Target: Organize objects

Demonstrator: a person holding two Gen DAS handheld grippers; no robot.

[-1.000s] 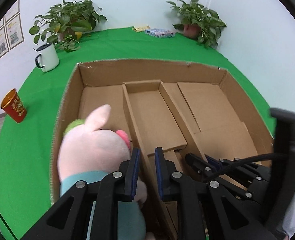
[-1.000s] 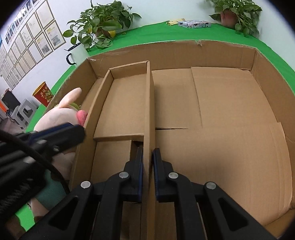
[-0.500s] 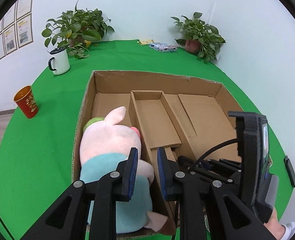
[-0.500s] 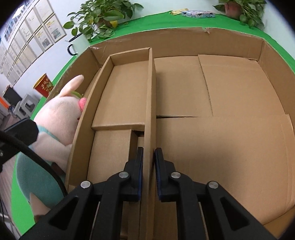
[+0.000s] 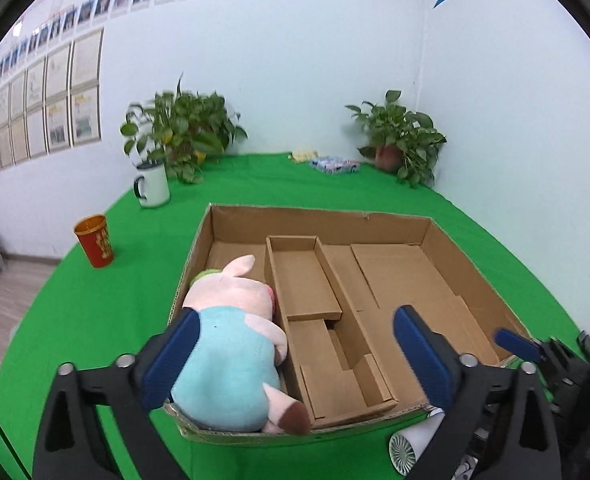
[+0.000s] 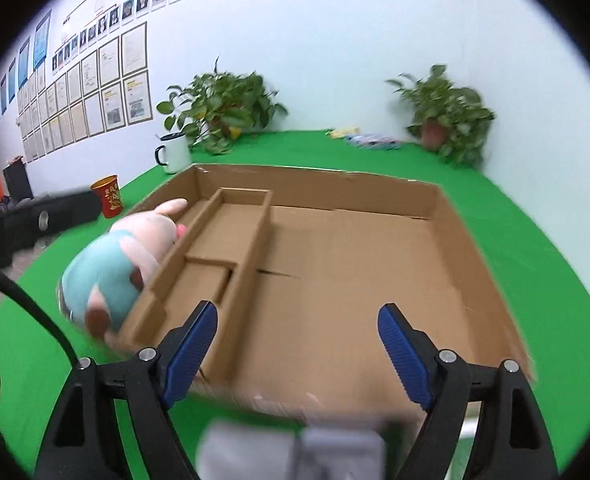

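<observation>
A brown cardboard box (image 5: 471, 280) with inner dividers (image 5: 337, 280) lies on the green table. A pink pig plush (image 5: 231, 344) in a teal shirt lies in its left compartment, also seen in the right wrist view as the plush (image 6: 111, 276). My left gripper (image 5: 297, 318) hovers over the box's near edge, its jaws opening wide with nothing held between them. My right gripper (image 6: 298, 314) is drawn back over the near edge too, jaws opening, touching nothing; the long divider (image 6: 251, 256) lies just ahead of its left finger (image 6: 193, 340).
A white mug (image 5: 153, 184), a red cup (image 5: 95, 246), two potted plants (image 5: 187, 132) (image 5: 401, 136) and a colourful packet (image 5: 335, 164) stand beyond the box. A small white fan (image 5: 405, 450) lies in front of the box. A blurred grey object (image 6: 295, 452) sits below my right gripper.
Both grippers were shut on the box's divider walls. They have let go, opened wide and pulled back and up from the box. The plush stays in the left compartment.
</observation>
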